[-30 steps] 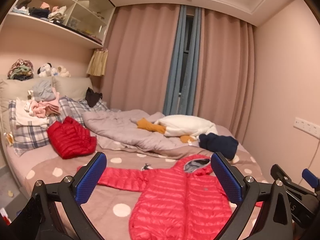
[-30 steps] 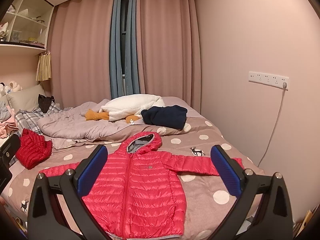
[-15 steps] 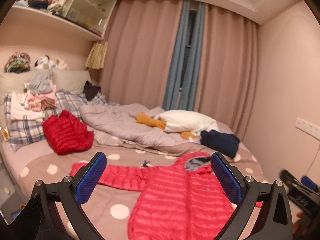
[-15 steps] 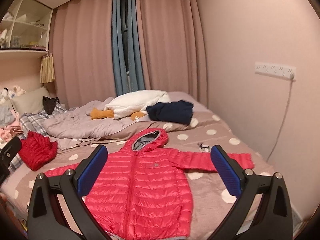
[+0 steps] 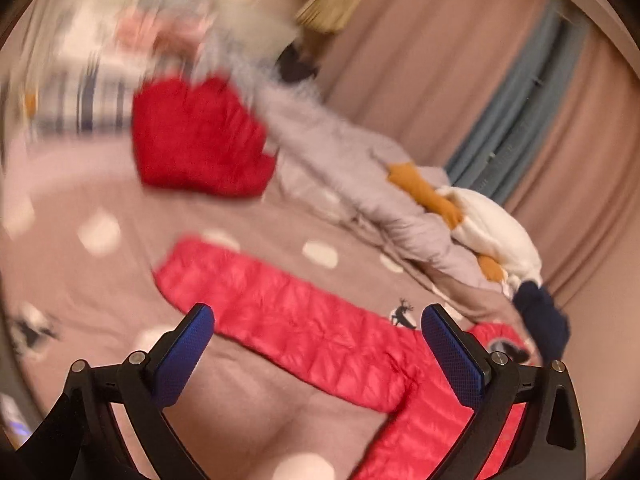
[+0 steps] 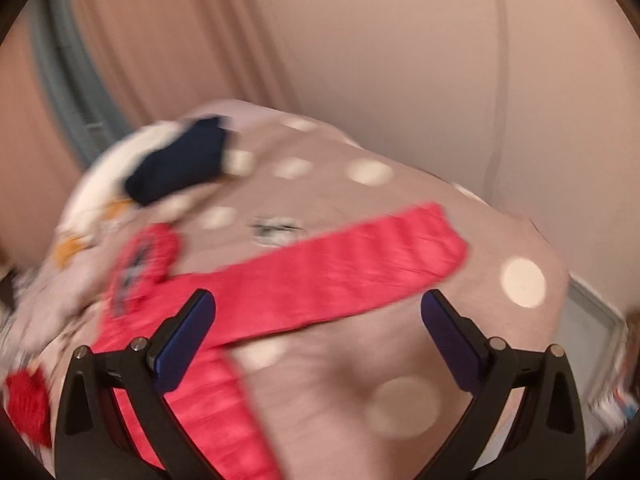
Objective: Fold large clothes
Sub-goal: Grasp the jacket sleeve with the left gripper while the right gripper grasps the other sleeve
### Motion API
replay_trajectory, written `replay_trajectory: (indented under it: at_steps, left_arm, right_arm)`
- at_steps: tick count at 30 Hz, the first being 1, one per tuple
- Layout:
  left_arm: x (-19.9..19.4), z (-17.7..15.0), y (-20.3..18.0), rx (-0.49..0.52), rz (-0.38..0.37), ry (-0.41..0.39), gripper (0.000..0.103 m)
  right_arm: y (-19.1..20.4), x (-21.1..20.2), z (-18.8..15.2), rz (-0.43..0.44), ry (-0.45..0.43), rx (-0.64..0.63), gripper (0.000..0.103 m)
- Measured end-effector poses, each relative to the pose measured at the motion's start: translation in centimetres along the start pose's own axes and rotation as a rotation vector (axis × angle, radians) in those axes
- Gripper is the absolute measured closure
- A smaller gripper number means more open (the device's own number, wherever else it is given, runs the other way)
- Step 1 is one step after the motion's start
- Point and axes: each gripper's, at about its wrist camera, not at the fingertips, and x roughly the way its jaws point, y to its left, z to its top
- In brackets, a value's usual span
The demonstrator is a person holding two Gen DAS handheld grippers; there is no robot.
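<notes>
Both my tongs are spread wide and hold nothing. The left tongs (image 5: 318, 332) hang over one sleeve of the pink jacket (image 5: 304, 320); the right tongs (image 6: 318, 320) hang over the other sleeve (image 6: 340, 268). The jacket lies flat, front up, on the bed cover (image 5: 120, 280), arms stretched toward the two side edges, hood (image 6: 140, 268) pointing at the far end.

Surface: brown cover with pale dots and a small deer print (image 5: 404, 312). Room: pink curtains (image 5: 440, 60) with a blue strip (image 5: 516, 108) behind the bed, plain wall (image 6: 400, 60) along the right edge.

Hard to read: both views are motion-blurred. The head end in the left view is a smear of checked fabric (image 5: 80, 108) and pale shapes; I cannot tell what they are. The jacket's lower body is cut off by the tongs' frames.

Count: one pink jacket, one red bundle (image 5: 200, 140) near the head end, one grey quilt (image 5: 340, 160), one white and orange soft item (image 5: 488, 228), one navy garment (image 6: 176, 168).
</notes>
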Motion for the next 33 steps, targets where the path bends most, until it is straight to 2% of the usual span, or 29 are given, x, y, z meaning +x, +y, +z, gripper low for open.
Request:
replay_trajectory:
  at_steps: [2,4,6,8,9,11,13,15,16,17,19,20,21,22,23,24,26,28,30,33]
  left_arm:
    - [3.1,0.2,2.4,-0.081,0.036,0.055,0.007]
    - [5.8,-0.1,4.5,-0.129,0.114,0.091,0.007]
    - [7.7,-0.7,5.6,-0.148,0.177,0.122,0.007]
    - [9.0,-1.2,6.6,-0.161,0.201,0.142,0.007]
    - [9.8,-1.4,7.1,-0.178,0.191,0.157,0.007]
    - [11.0,-1.8,8.0,-0.224,0.123,0.187,0.007]
    - [11.3,-1.6,8.1,-0.238,0.072,0.145,0.007]
    - [11.6,-1.5,8.0,-0.282,0.013,0.154,0.008]
    - [12.2,-1.3,8.3,-0.298,-0.025,0.159,0.017]
    - [12.5,-1.3,8.4,-0.323,-0.052,0.168,0.025]
    - [13.6,-1.1,8.9,-0.367,-0.038,0.198,0.054]
    - [13.7,-1.0,8.9,-0.353,-0.012,0.202,0.061]
    - [13.5,-0.9,8.7,-0.32,0.022,0.211,0.072]
    - [13.3,-0.9,8.6,-0.301,0.039,0.212,0.077]
    - [13.3,-0.9,8.6,-0.29,0.053,0.206,0.078]
    - [12.7,-0.9,8.8,-0.286,0.077,0.198,0.082]
    - [11.8,-0.7,8.9,-0.274,0.11,0.176,0.087]
    - [11.2,-0.5,8.4,-0.216,0.124,0.171,0.091]
    - [10.0,-0.5,7.7,-0.139,0.161,0.16,0.092]
    - [8.3,-0.7,7.1,-0.094,0.171,0.146,0.092]
  right_arm:
    - [-2.9,2.5,0.2,0.027,0.032,0.102,0.003]
    - [-5.5,4.4,0.2,0.031,0.061,0.206,0.003]
    - [-7.5,5.4,-0.1,0.001,0.051,0.277,0.003]
    - [-8.8,6.0,-0.5,-0.058,0.037,0.327,0.003]
    - [-9.5,6.3,-0.6,-0.068,0.026,0.352,0.003]
    - [-10.8,7.2,-1.3,-0.057,0.02,0.428,0.003]
    - [-11.2,8.2,-2.1,-0.01,0.035,0.486,0.002]
    - [-10.6,8.2,-2.6,-0.02,-0.034,0.507,0.001]
    - [-10.0,8.3,-2.6,0.015,-0.063,0.517,0.001]
    - [-9.4,8.7,-2.6,0.088,-0.07,0.532,0.001]
    - [-8.2,10.0,-2.4,0.234,-0.05,0.564,0.011]
    - [-7.5,10.7,-2.4,0.281,-0.038,0.577,0.017]
    - [-6.8,11.5,-2.3,0.299,-0.027,0.59,0.033]
    - [-6.3,12.1,-2.2,0.275,-0.01,0.591,0.063]
    - [-5.7,12.7,-2.0,0.237,0.019,0.576,0.081]
    - [-5.7,13.0,-2.1,0.229,0.029,0.57,0.091]
    - [-5.5,12.7,-2.1,0.22,0.002,0.549,0.093]
    - [-5.6,12.0,-1.8,0.189,-0.01,0.51,0.094]
    - [-6.1,11.1,-1.4,0.175,-0.009,0.479,0.094]
    - [-7.0,9.7,-1.1,0.146,-0.024,0.43,0.094]
